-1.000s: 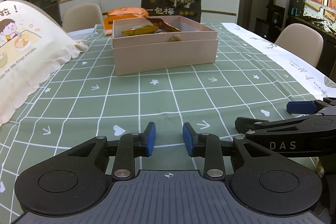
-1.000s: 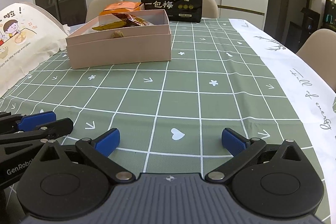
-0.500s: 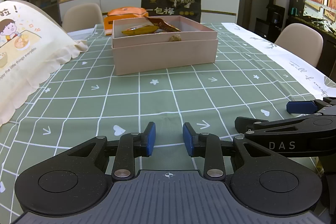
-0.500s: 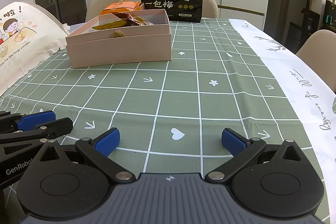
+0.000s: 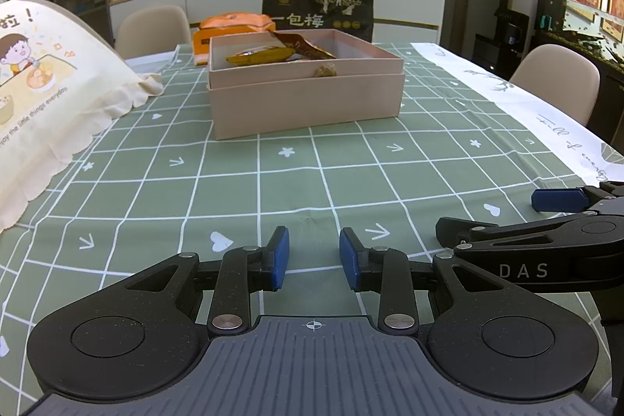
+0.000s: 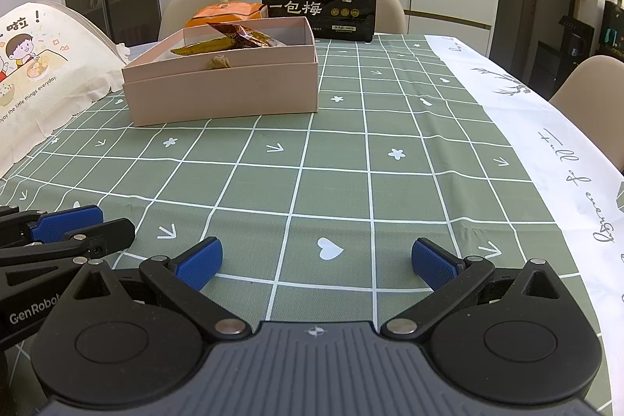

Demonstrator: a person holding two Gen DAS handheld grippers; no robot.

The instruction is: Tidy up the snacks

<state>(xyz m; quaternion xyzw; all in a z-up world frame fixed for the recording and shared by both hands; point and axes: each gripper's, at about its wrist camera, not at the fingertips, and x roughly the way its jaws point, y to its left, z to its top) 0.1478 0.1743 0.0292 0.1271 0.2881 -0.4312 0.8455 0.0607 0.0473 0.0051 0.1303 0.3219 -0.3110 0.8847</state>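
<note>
**Reaching for the snacks that lie outside the box**

Working from the largest thing down, we have the surface (image 6: 351, 182) under its green checked cloth, with both tools low at its near edge. At the far side sits the pink box (image 5: 304, 96), open-topped and already holding a yellow packet (image 5: 259, 55), a brown wrapper (image 5: 304, 45) and a small tan piece (image 5: 325, 71) against its near wall. Behind it stands a black pouch (image 6: 319, 0), upright and well apart from us, and an orange bag (image 5: 234, 26) lies just behind the box's far left corner.

We judge those two to be what is left to sort. Our right gripper (image 6: 316, 260) has its jaws wide apart and empty; our left gripper (image 5: 314, 258) has its jaws only narrowly apart, also empty. The right one is the better fit for the pouch, which we should take by a top edge so it does not topple. We should open the left before going for the orange bag, and approach over the box wall, not through it.
</note>
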